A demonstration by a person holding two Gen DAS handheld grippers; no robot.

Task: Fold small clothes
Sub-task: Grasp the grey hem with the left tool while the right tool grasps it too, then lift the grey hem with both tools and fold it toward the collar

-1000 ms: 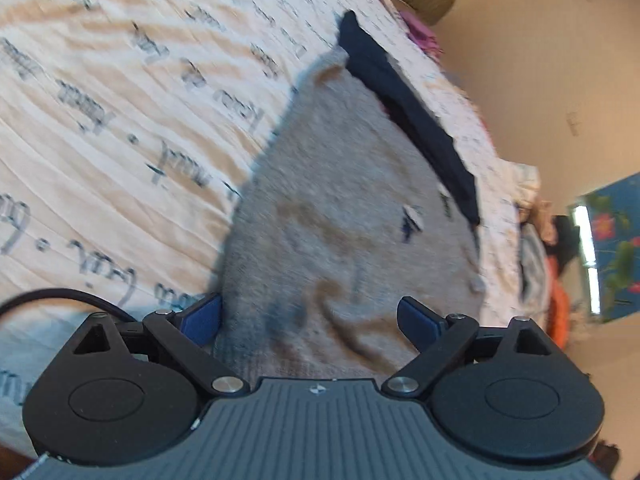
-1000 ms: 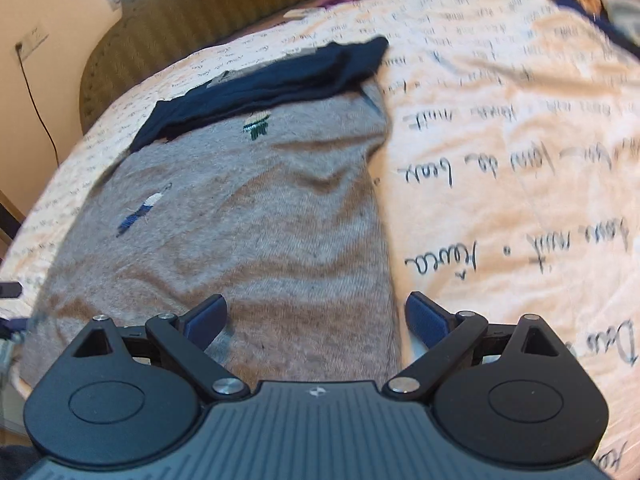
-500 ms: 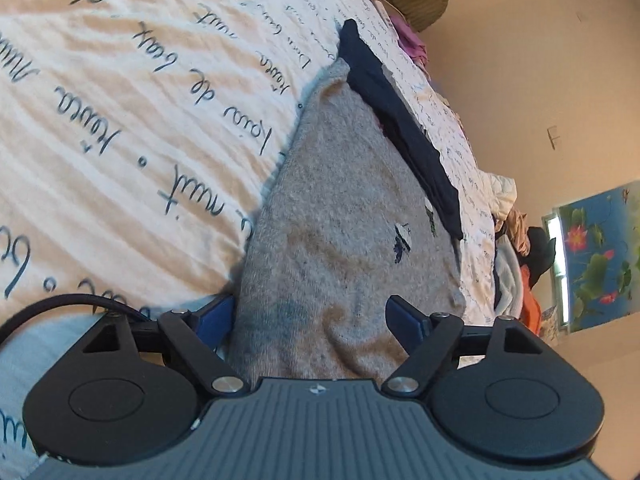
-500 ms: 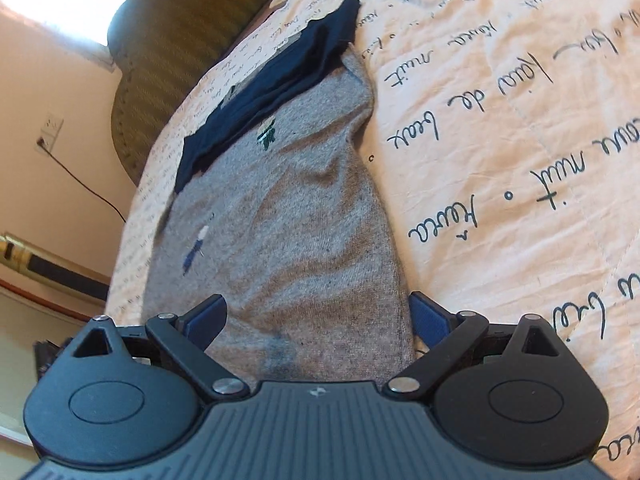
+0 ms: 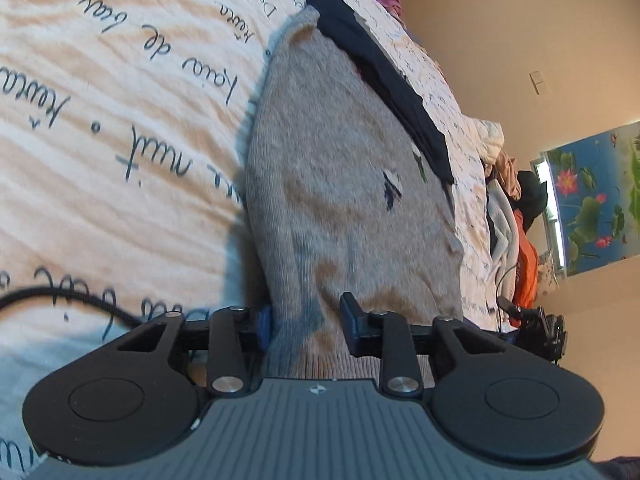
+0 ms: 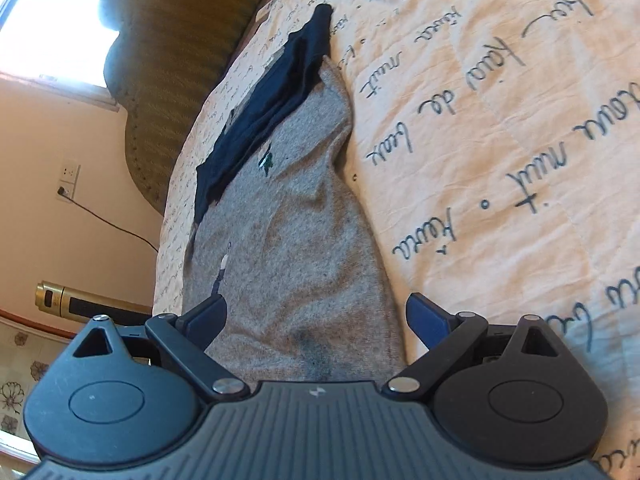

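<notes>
A small grey knit garment with a dark navy band at its far end lies on a cream bedspread with handwriting print. My left gripper has closed on the garment's near hem, and the cloth bunches between its blue pads. In the right wrist view the same grey garment and navy band show. My right gripper is wide open, with the garment's near edge lying between its fingers.
A pile of clothes sits at the far edge of the bed. An olive headboard and a wall socket with a cable are beyond the bed. A black cable lies on the bedspread.
My left gripper has closed from open onto the garment's hem. Both grippers have tilted and moved lower towards the near edge. The right gripper stays open.
</notes>
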